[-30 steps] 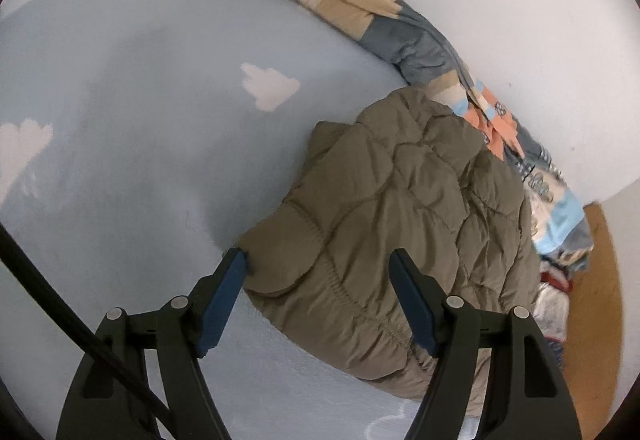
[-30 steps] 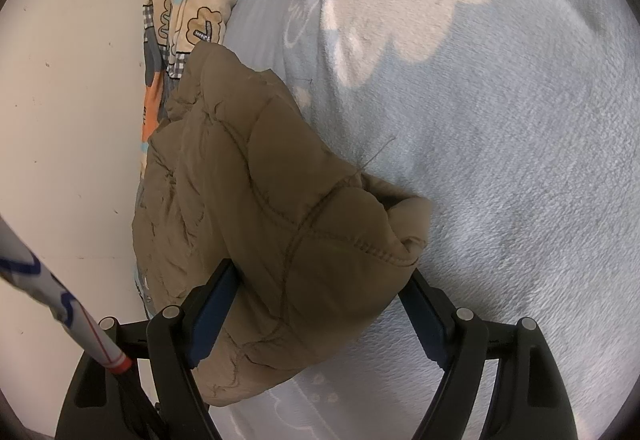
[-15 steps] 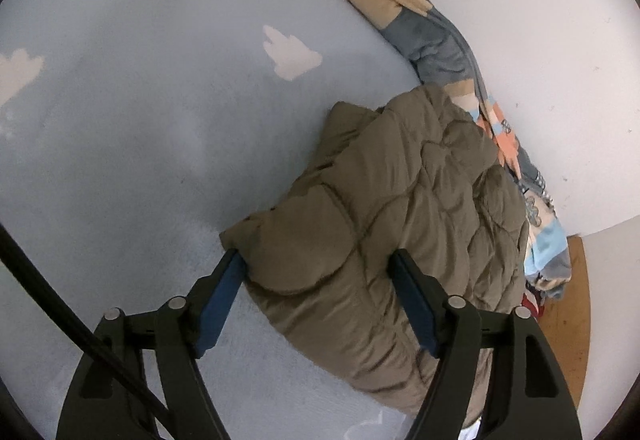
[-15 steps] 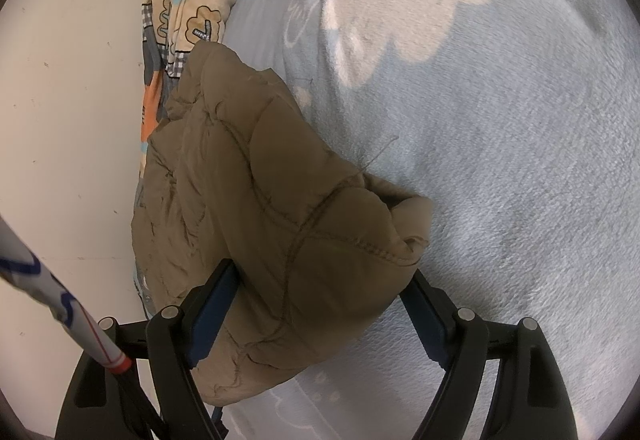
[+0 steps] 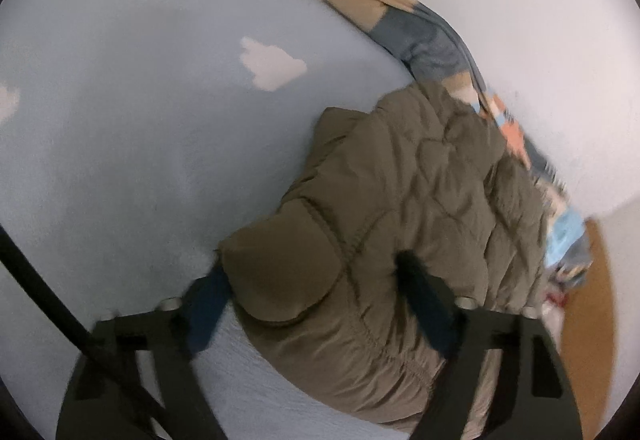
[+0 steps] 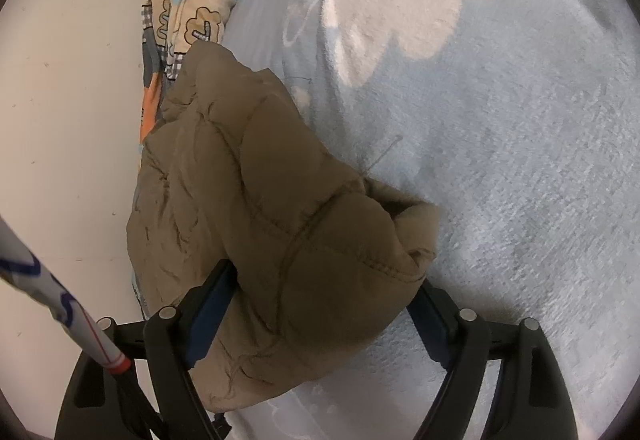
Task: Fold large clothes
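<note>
A puffy brown jacket [image 5: 404, 200] lies bunched up on a bed with a light blue blanket [image 5: 140, 128] that has white clouds on it. The jacket sits at the edge of the bed, right by a white wall [image 5: 520, 20], and its far side touches a rolled-up patchwork quilt [image 5: 420, 32] that runs along the wall. The left gripper [image 5: 316, 300] has one corner of the jacket between its blue pads. Its jaws have just been closing in on that puffy corner, and both pads now press on the cloth. The right gripper [image 6: 320, 308] is at another corner of the jacket [image 6: 280, 220]. Its jaws have just been closing too, and the fat fold fills the gap between the pads, touching both. A white stick with blue and red marks [image 6: 60, 312] pokes in by the right gripper.
</note>
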Tool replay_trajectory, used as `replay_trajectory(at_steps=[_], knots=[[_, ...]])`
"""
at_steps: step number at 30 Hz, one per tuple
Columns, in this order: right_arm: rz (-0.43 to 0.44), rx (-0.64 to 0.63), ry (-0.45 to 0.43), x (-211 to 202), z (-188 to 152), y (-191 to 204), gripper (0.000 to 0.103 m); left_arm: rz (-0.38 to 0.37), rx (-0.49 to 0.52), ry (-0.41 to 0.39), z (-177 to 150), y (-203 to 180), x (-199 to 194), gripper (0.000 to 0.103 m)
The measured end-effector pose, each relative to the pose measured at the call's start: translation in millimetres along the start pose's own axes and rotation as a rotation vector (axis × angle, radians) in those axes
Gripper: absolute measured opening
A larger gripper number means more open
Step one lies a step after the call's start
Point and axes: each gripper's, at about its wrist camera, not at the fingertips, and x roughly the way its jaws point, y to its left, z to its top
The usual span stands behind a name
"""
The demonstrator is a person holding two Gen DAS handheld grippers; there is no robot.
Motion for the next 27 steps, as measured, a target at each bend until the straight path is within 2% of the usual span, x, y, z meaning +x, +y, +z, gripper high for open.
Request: replay_trajectory(at_steps=[2, 3, 6, 12, 17, 22, 27], knots=[[-0.034, -0.056, -0.012, -2, -1, 10, 0.061, 0.046, 0.106, -0.02, -1, -15, -4, 0.06], [-0.051, -0.085, -0.02, -3, -1, 15, 0.054, 0.073, 0.143, -0.024, -2, -21, -5, 0.059], [-0.134, -0.215, -0.05, -7, -6, 35, 0.044, 0.13, 0.231, -0.036, -4, -33, -7, 0.056], [-0.296, -0.48, -0.128, -12, -24, 72, 0.038, 0.209, 0.383, -0.105, -12, -54, -19, 0.043], [-0.402, -0.672, -0.208, -15, -43, 99, 0.035, 0.255, 0.48, -0.169, -17, -74, -29, 0.039], [-0.469, -0.82, -0.281, -21, -59, 118, 0.035, 0.246, 0.505, -0.205, -19, -84, -46, 0.037], [-0.474, -0.873, -0.318, -32, -69, 132, 0.034, 0.222, 0.497, -0.221, -18, -91, -64, 0.036]])
